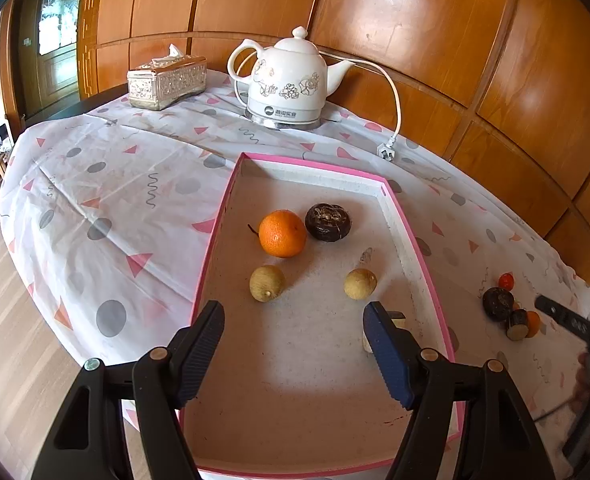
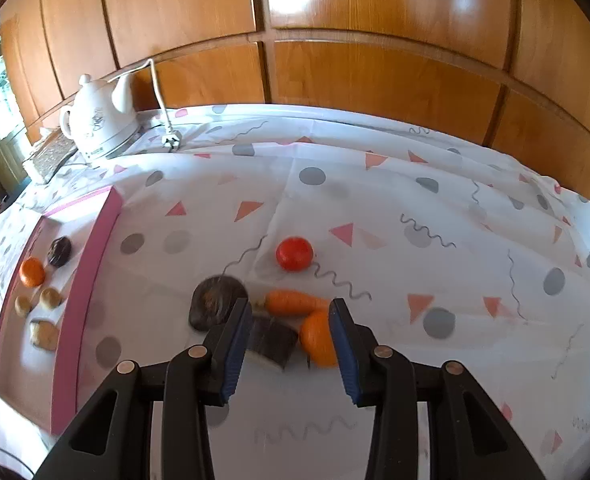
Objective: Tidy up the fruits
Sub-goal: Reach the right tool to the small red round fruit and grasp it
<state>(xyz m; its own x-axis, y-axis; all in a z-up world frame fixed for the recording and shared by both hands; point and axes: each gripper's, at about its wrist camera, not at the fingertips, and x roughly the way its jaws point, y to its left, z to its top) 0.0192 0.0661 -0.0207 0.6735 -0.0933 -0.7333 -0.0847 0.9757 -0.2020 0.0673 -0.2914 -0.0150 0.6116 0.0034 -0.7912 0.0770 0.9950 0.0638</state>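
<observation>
A pink-rimmed tray [image 1: 315, 166] holds an orange [image 1: 282, 234], a dark round fruit [image 1: 328, 222], two small tan fruits [image 1: 267, 283] and a pale piece [image 1: 397, 318] half hidden behind one finger. My left gripper [image 1: 293, 308] hovers open over the tray's near half with nothing between its fingers. In the right wrist view, a tomato [image 2: 295, 254], a dark round fruit [image 2: 217, 300], a carrot [image 2: 295, 302], a dark cut chunk [image 2: 273, 342] and an orange [image 2: 319, 340] lie on the cloth. My right gripper [image 2: 291, 305] hangs above this cluster, jaws apart, gripping nothing.
A white kettle [image 1: 287, 80] and a silver tissue box [image 1: 167, 82] stand at the table's back, with the kettle's plug [image 1: 386, 152] lying loose on the cloth. Wooden wall panels close off the far side. The table edge drops to the floor on the left.
</observation>
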